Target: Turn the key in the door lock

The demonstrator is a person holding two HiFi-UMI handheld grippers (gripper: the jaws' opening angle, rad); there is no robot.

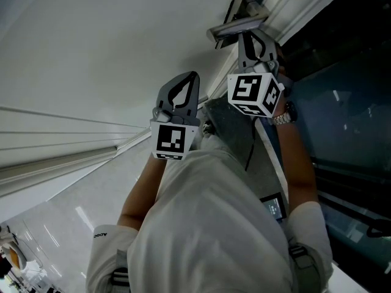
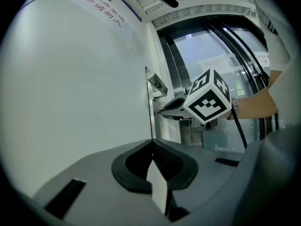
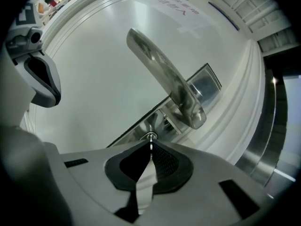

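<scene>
Fingers (image 3: 164,161) of the right gripper (image 3: 151,144) pinch the key (image 3: 151,136) at the white door (image 3: 94,79); left gripper (image 2: 151,144) closed, empty.

1. The right gripper (image 3: 150,146) fills the bottom of the view, its fingers (image 3: 170,163) closed together with the tips meeting.
2. A thin sliver of metal, the key (image 3: 150,137), sits pinched edge-on at the tips, against the lock plate (image 3: 207,84).
3. A silver door handle (image 3: 160,65) slants from the upper middle down to the right, and its thick end joins the plate just above the key.
4. The white door (image 3: 94,84) lies behind.
5. The left gripper (image 3: 44,81) shows at the left edge, well apart from the handle.
</scene>
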